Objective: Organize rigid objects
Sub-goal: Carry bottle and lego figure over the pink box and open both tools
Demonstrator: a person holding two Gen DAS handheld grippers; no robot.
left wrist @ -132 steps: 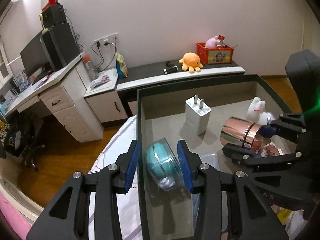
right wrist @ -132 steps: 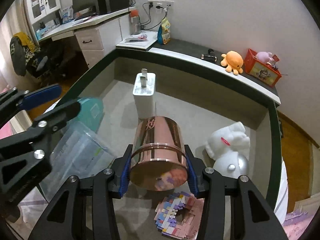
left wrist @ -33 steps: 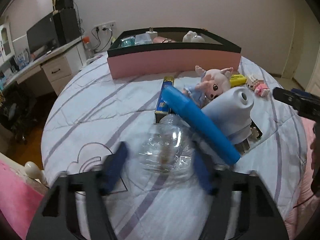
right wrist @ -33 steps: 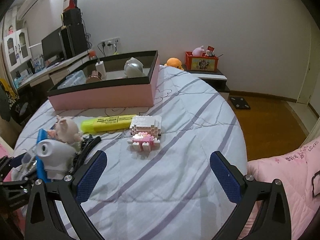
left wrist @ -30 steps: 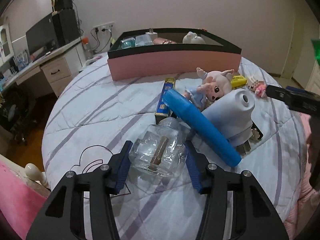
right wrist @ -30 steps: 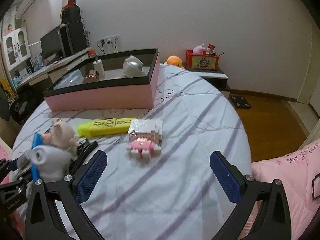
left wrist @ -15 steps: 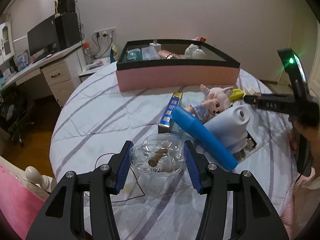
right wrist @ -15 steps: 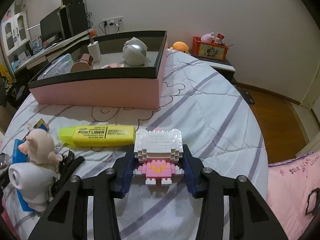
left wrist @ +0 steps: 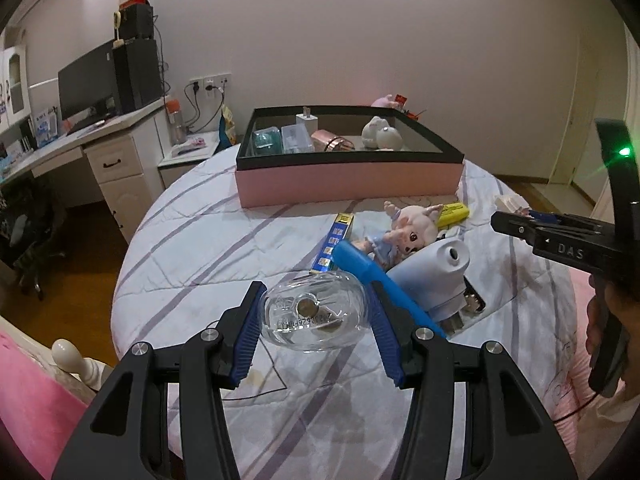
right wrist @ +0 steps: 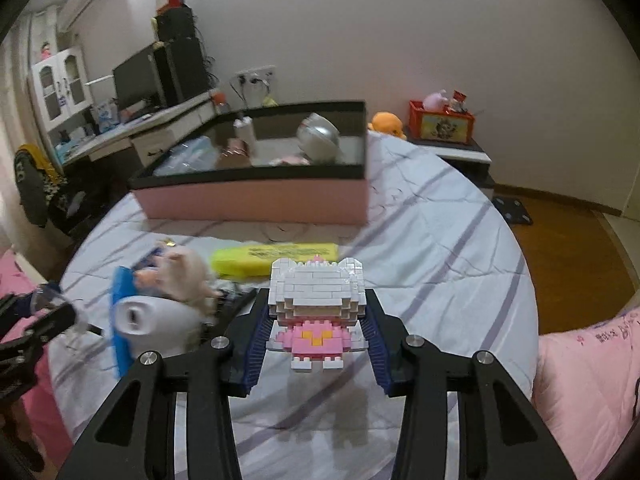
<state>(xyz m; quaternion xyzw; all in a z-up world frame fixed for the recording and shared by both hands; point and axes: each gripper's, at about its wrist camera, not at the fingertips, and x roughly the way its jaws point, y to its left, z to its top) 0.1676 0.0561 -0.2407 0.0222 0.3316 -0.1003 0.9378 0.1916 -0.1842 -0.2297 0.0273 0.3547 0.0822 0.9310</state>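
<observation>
2 wrist views, angled down across bed (left wrist: pixel 192 240); both share pink box (right wrist: pixel 256 200).

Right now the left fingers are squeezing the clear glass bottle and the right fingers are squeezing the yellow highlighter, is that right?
Not quite. The left fingers do squeeze the clear glass bottle, but the right fingers squeeze the pink and white brick figure, lifted off the bed. The right wrist view shows the yellow highlighter lying on the bedspread behind it.
</observation>
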